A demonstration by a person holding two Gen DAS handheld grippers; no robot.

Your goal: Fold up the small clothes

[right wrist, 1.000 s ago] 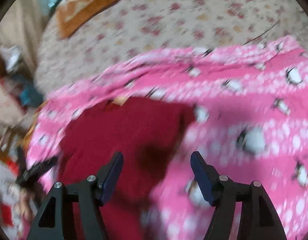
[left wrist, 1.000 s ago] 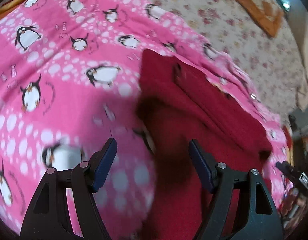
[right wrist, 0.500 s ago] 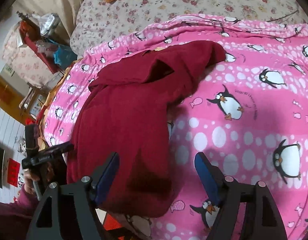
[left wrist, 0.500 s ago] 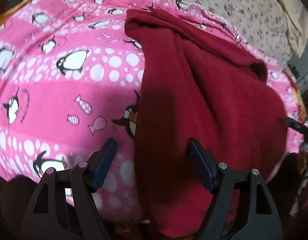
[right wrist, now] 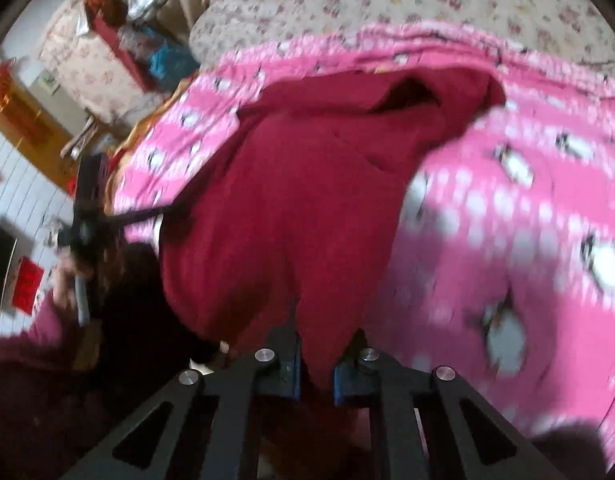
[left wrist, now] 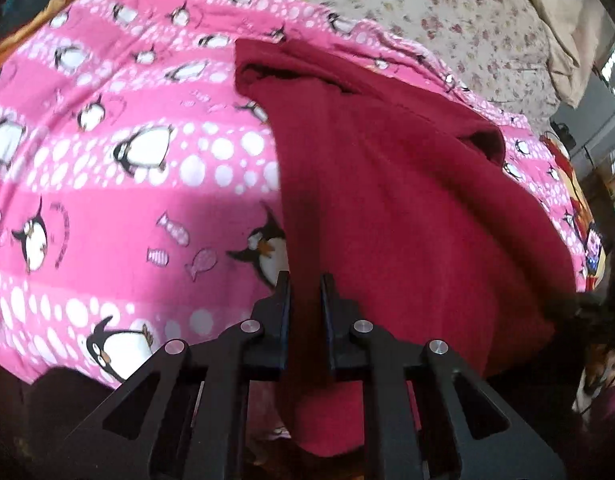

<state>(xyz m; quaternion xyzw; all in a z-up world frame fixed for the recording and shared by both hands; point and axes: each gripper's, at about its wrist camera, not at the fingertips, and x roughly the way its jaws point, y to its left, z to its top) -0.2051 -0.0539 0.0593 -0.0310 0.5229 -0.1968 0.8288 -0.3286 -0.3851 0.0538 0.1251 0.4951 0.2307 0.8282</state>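
A dark red garment (left wrist: 407, 208) lies on the pink penguin blanket (left wrist: 107, 208), its near hem hanging over the bed's front edge. My left gripper (left wrist: 305, 292) is shut on the garment's near left edge. In the right wrist view the same garment (right wrist: 291, 200) spreads away from me, and my right gripper (right wrist: 317, 356) is shut on its near edge. The left gripper (right wrist: 87, 236) also shows there at the far left, held in a hand by the garment's other corner.
The pink blanket (right wrist: 527, 220) covers a floral bedspread (left wrist: 447, 12) farther back. A cluttered shelf (right wrist: 127, 40) and tiled floor (right wrist: 11, 184) lie off the bed's left side in the right wrist view.
Both grippers were open over the garment's near edge half a second ago; both have closed on it. The right wrist view is blurred from motion.
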